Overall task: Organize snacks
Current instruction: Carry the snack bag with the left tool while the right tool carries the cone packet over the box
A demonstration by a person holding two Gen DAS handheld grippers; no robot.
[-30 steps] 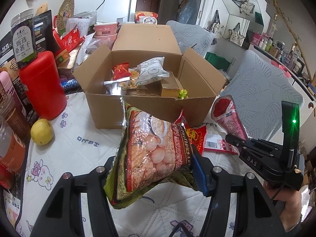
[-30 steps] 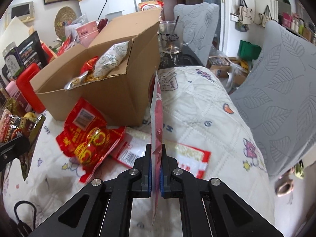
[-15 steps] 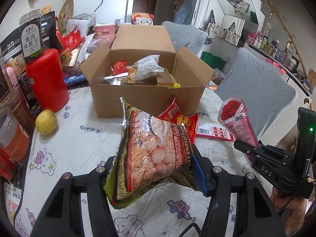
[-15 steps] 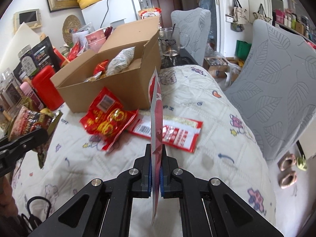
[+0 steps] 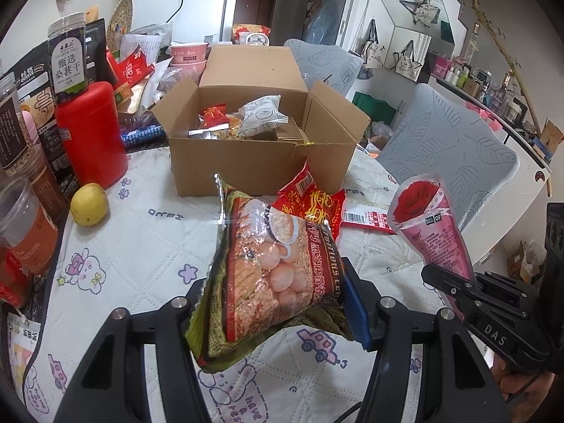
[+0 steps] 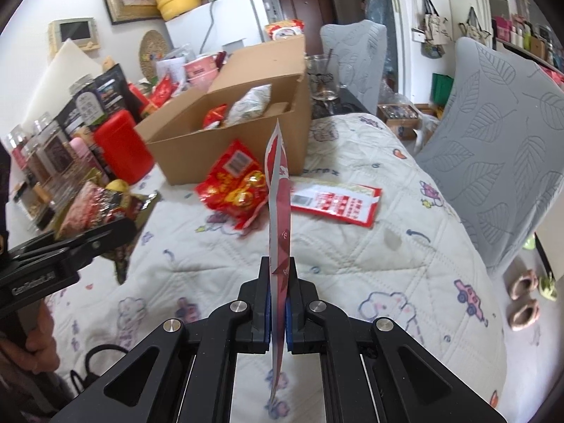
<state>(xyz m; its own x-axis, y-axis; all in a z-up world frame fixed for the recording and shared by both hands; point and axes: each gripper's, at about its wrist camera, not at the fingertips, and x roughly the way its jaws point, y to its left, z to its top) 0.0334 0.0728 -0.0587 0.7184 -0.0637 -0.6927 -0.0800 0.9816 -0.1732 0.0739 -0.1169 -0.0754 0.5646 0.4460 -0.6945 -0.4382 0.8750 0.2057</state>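
Both hands are loaded and held back from the cardboard box (image 5: pixel 261 162), which sits open on the quilted bench (image 5: pixel 148 246) with a few snacks already inside. The left gripper (image 5: pixel 278 303) has its jaws clamped on a fat cereal bag (image 5: pixel 275 268); the right gripper (image 6: pixel 278 303) has its jaws shut tight on a thin pink packet (image 6: pixel 279 211), held edge-up. To do this well, I'd carry each one over the near wall of the box, clear of the flaps, and let go only once it is above the pile inside. A red snack bag (image 6: pixel 236 190) and a flat red-and-white packet (image 6: pixel 338 201) lie loose on the bench just in front of the box.
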